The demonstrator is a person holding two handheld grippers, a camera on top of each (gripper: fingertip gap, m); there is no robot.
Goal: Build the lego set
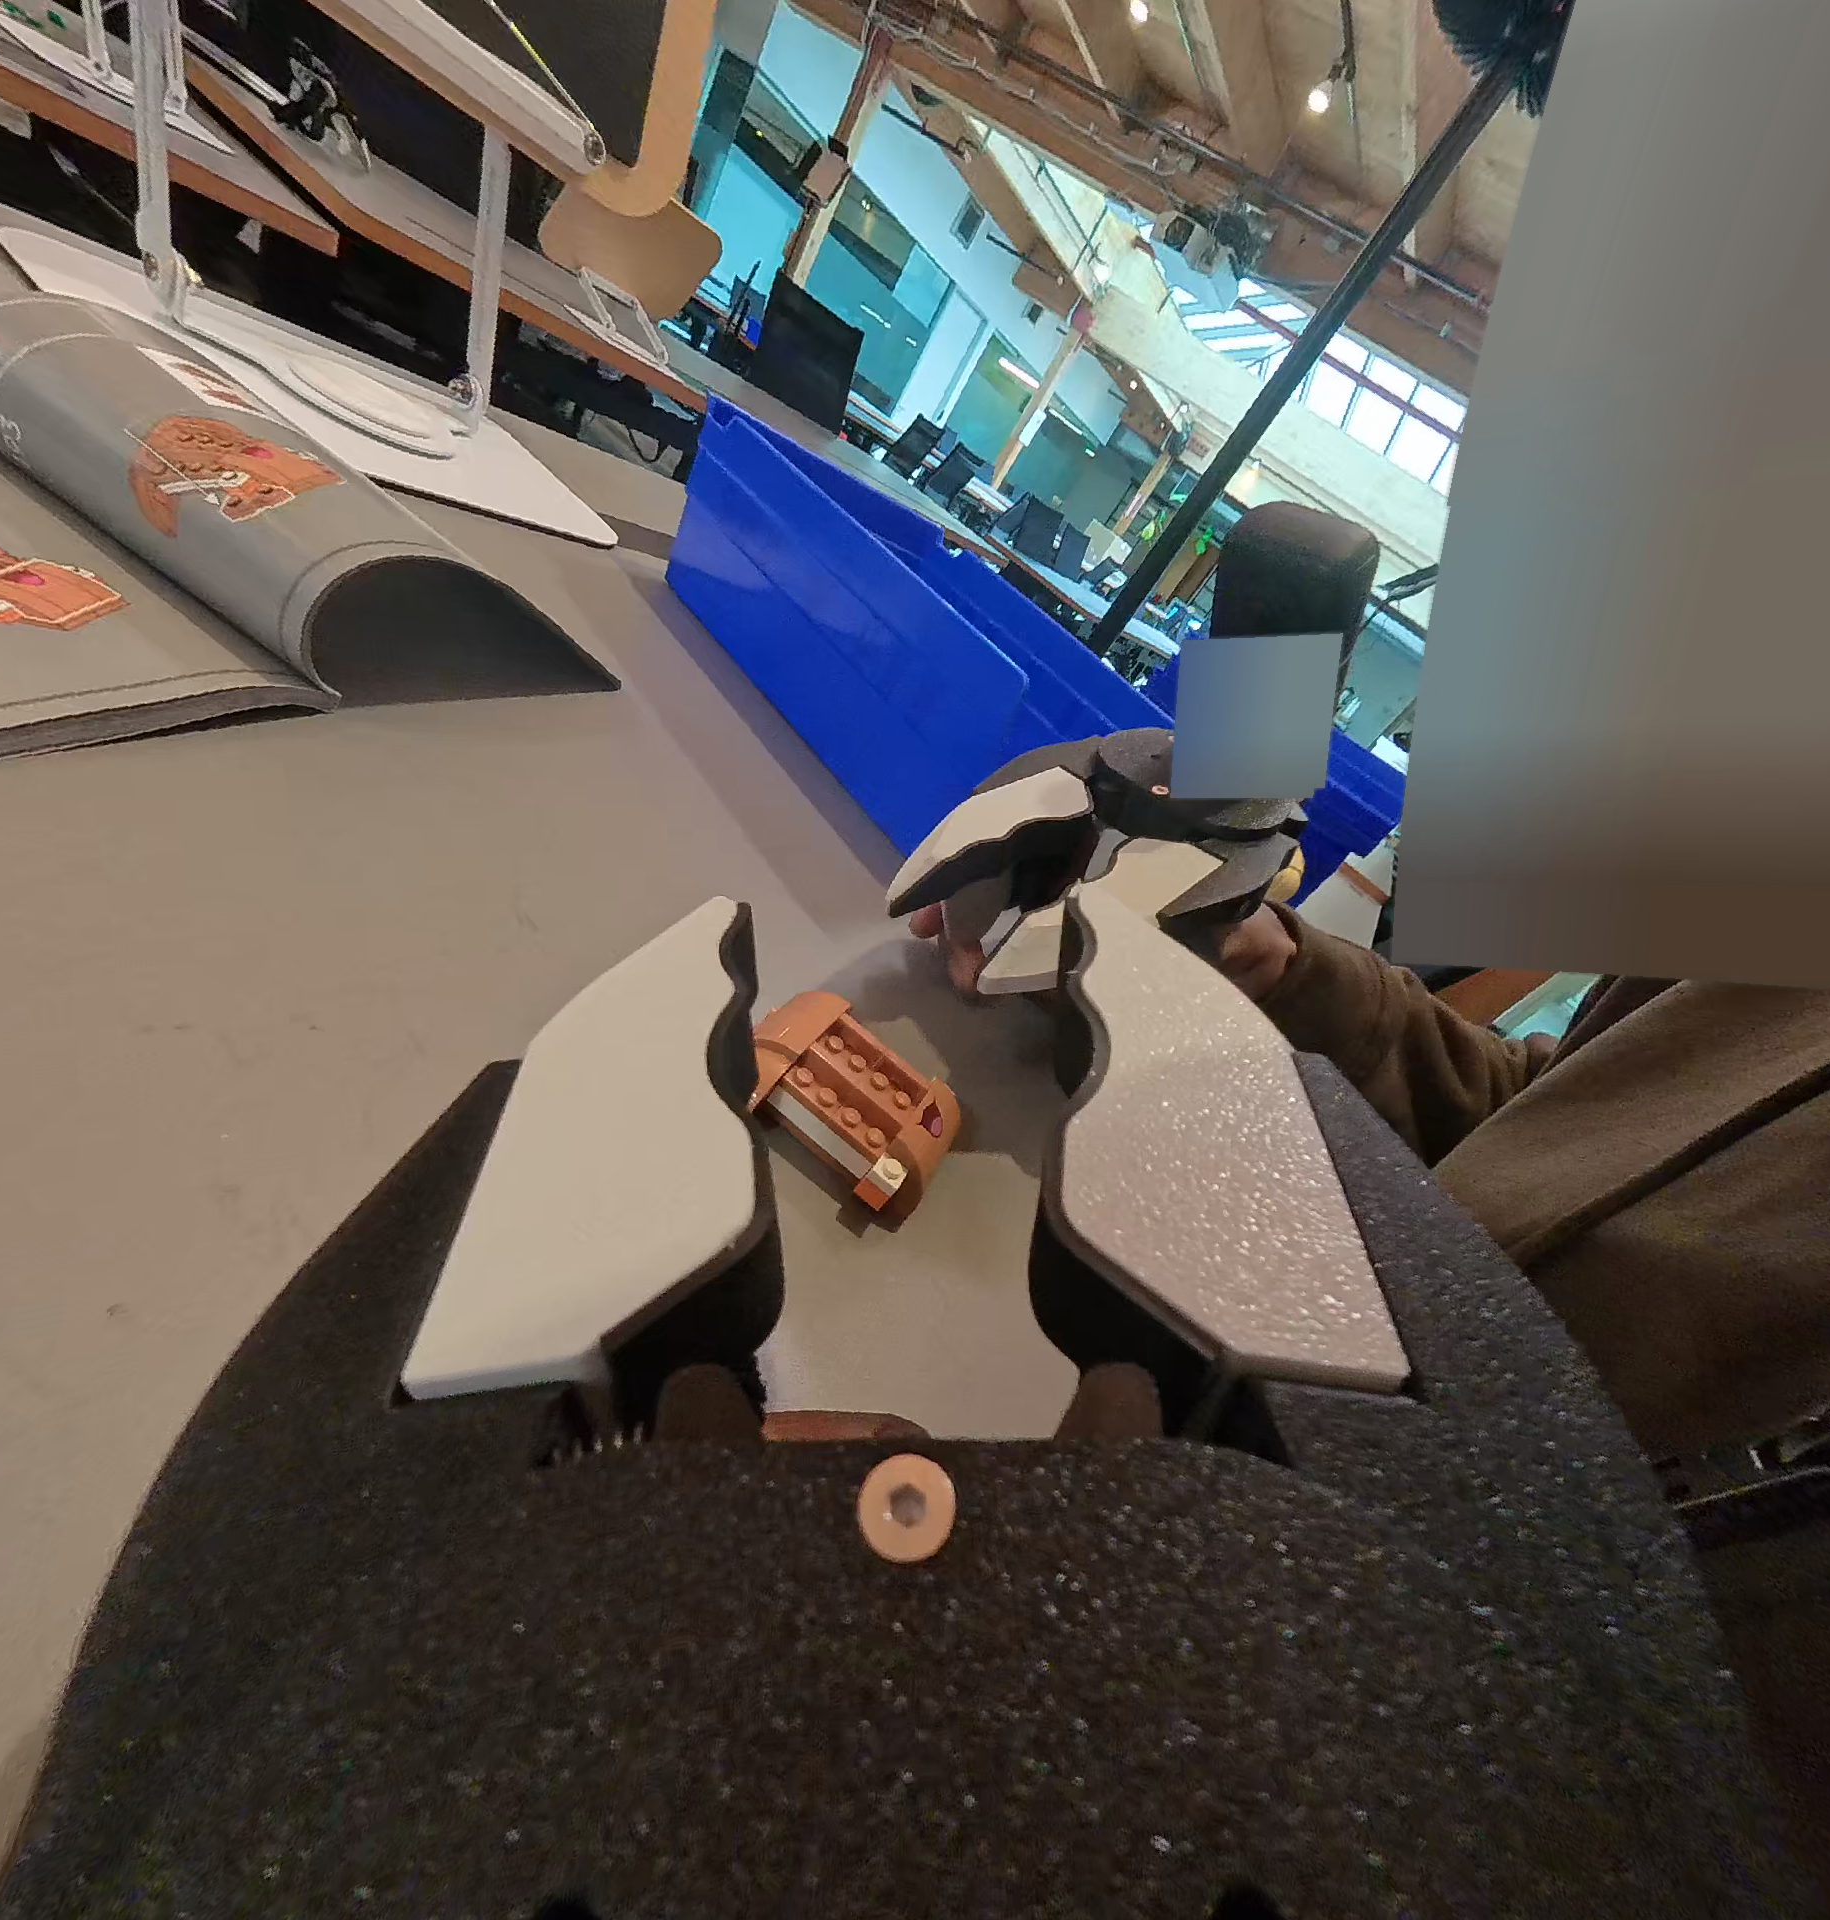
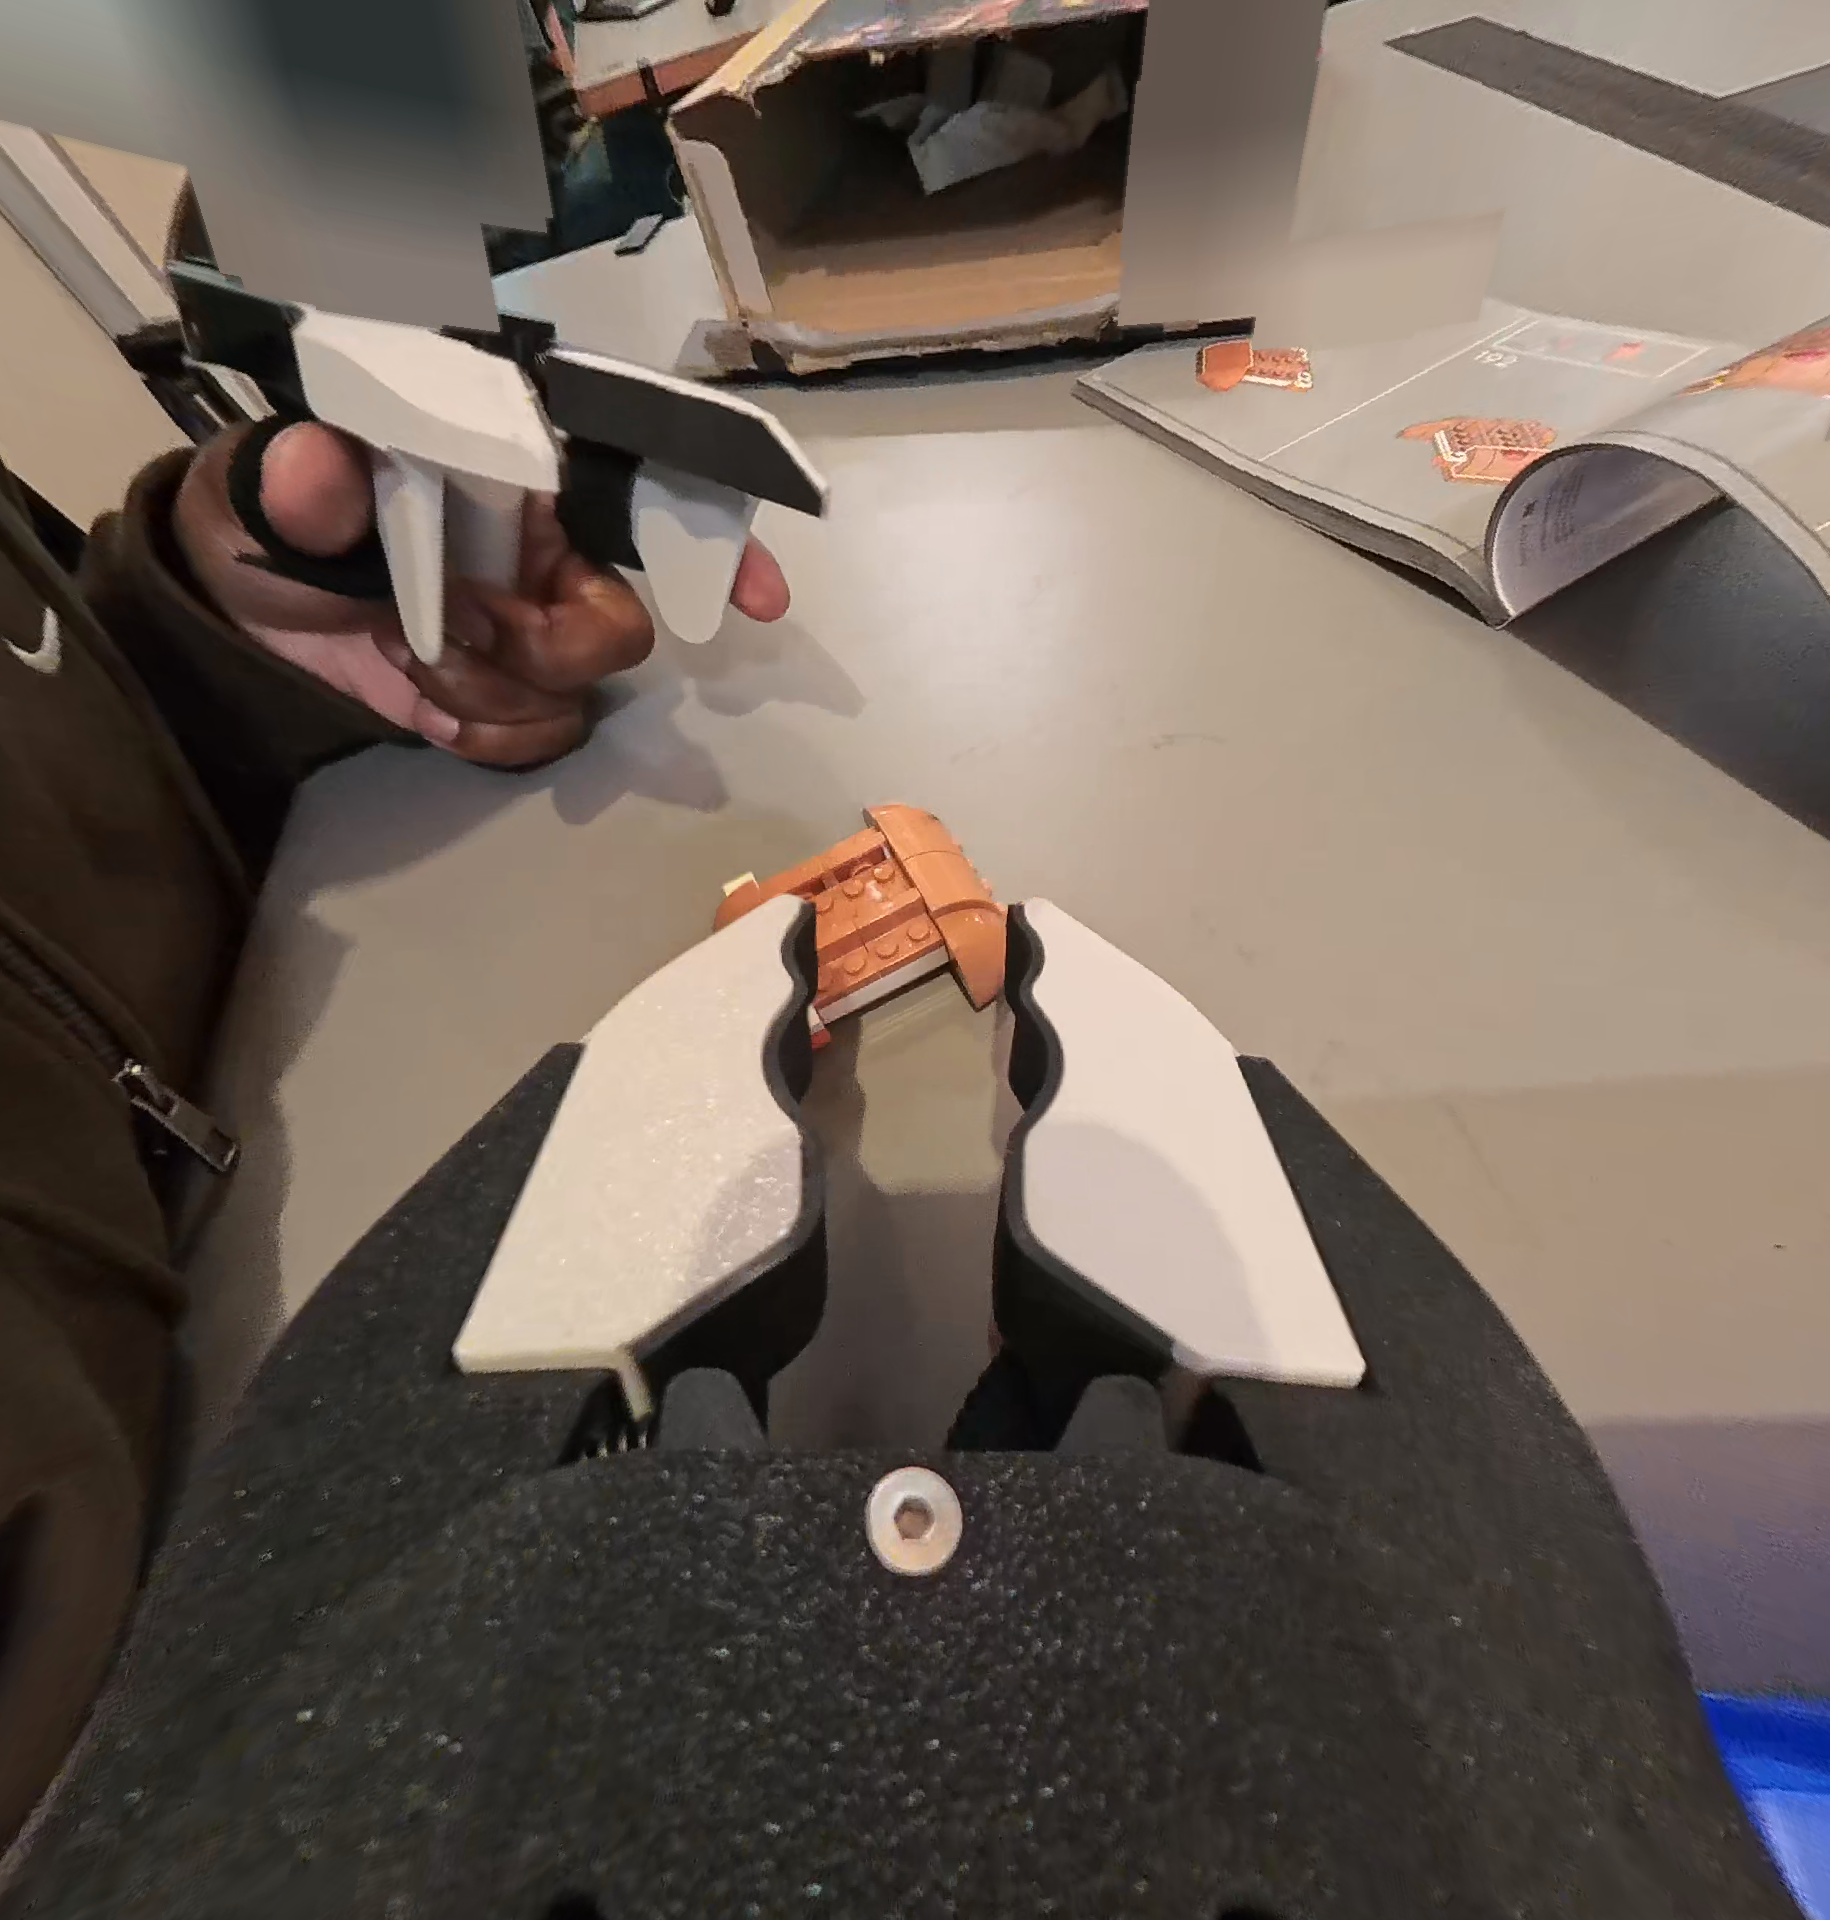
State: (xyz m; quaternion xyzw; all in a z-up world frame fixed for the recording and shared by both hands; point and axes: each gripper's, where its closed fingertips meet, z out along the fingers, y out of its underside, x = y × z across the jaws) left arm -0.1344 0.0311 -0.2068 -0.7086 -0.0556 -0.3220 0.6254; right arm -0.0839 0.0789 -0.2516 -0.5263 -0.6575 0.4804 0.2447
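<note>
Orange-brown lego assembly (image 1: 857, 1110) lies on the grey table (image 1: 267, 1039), studs up, with a white strip along one lower edge and a small light piece at one corner. Left gripper (image 1: 906, 940): fingers spread wide, nothing between the pads; in the left wrist view the assembly sits on the table in the gap between the two fingers, closer to the left one, contact not evident. Right gripper (image 2: 909, 914): jaws parted with tips at either side of the assembly (image 2: 880, 914); the pads look just beside or touching its flanks, but whether they press on it I cannot tell. In the right wrist view the left gripper (image 2: 552, 634) is seen farther off, held in a hand (image 2: 423, 613) above the table, well apart from the assembly in that view. In the left wrist view the right gripper (image 1: 1004, 914) shows beyond the left one's fingertips. Open instruction booklet (image 2: 1513, 457) lies flat on the table with one page curled over. Torn cardboard box (image 2: 890, 218) stands behind it. Blue bins (image 1: 849, 634) stand at the table's far edge.
</note>
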